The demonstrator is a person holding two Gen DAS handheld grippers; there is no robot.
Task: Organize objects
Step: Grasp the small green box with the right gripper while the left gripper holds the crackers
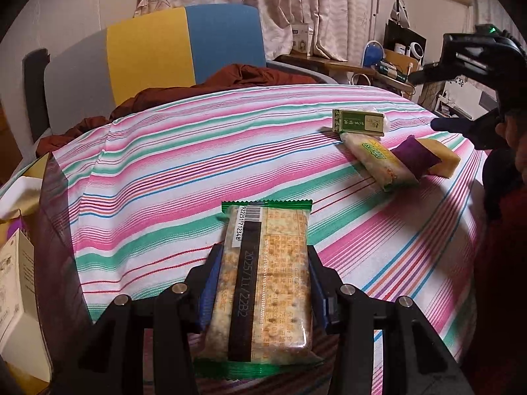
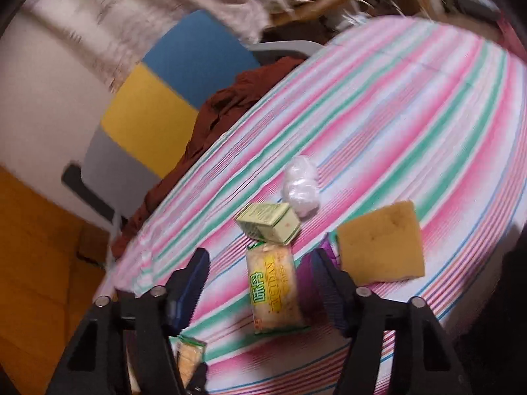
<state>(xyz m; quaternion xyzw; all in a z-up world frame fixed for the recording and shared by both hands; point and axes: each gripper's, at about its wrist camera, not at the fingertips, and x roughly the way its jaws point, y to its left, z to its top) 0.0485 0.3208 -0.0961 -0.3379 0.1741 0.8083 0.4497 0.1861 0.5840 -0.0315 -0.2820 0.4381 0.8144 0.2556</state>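
Note:
My left gripper [image 1: 263,256] is shut on a green-edged cracker packet [image 1: 263,279], held over the striped cloth [image 1: 164,177]. Far right on the cloth lie a green box [image 1: 359,121], a second cracker packet [image 1: 378,161], a purple pouch [image 1: 415,156] and a yellow sponge [image 1: 443,158]. My right gripper [image 2: 260,263] is open and empty above the second cracker packet [image 2: 275,289]; it also shows in the left wrist view [image 1: 474,75]. Beyond it lie the green box [image 2: 268,222], a clear plastic wad [image 2: 301,186] and the sponge [image 2: 382,242]. The purple pouch [image 2: 308,279] is partly hidden by the right finger. The right wrist view is blurred.
A grey, yellow and blue chair [image 1: 148,49] stands behind the table with brown cloth [image 1: 230,82] piled on it. A dark translucent container wall [image 1: 52,230] and white boxes [image 1: 16,279] are at the left. A cluttered desk [image 1: 362,65] stands at the back right.

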